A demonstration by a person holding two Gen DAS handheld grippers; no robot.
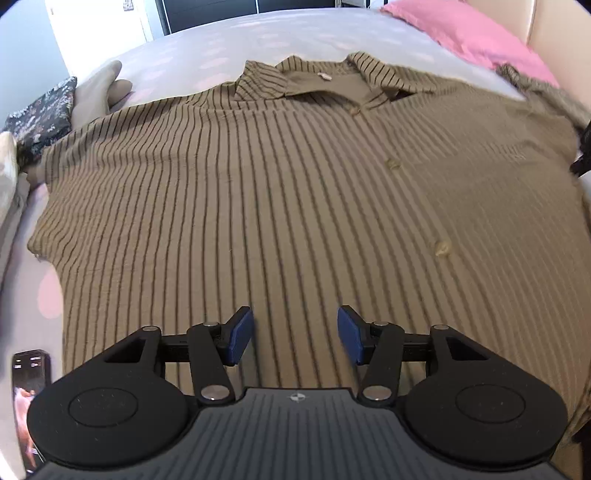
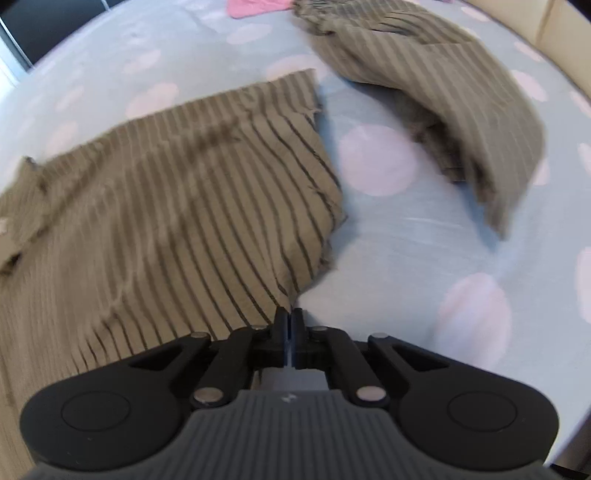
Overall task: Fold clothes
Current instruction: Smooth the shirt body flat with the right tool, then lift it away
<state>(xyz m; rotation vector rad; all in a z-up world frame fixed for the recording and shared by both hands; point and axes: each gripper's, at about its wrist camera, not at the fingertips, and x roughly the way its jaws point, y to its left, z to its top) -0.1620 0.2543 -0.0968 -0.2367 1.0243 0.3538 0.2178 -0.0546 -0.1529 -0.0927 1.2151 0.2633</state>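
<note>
While my left claw (image 1: 295, 334) hangs above the lower half of the striped shirt (image 1: 277, 206), its blue pads (image 1: 242, 334) stand well apart with nothing between them; the cloth lies flat beneath them and I cannot tell whether the tips touch it. That shirt is spread front-up across the bed (image 1: 207, 40), its collar (image 1: 295, 79) toward the far edge and its buttons (image 1: 442, 248) running down right of the middle; one sleeve reaches toward the left edge of the bed, where a dark flowered cushion (image 1: 42, 118) and a pale one (image 1: 98, 92) sit; a pink pillow (image 1: 469, 31) lies at the far right corner, with another heap of striped cloth just below it; a phone (image 1: 29, 398) lies on the sheet at the near left, just beside the shirt's hem.

My right claw (image 2: 290, 317) is pressed together, fingers meeting tip to tip at the pointed corner of the shirt's sleeve (image 2: 207, 206); the fabric runs right up to the tips, and it looks pinched there, though blur keeps me from seeing the cloth between the pads; that sleeve fans out to the left over the spotted sheet (image 2: 399, 236). A second striped garment (image 2: 436, 88) lies crumpled toward the far right edge of the bed, apart from the sleeve, with bare sheet between them; a scrap of pink (image 2: 255, 6) shows at the far edge.
</note>
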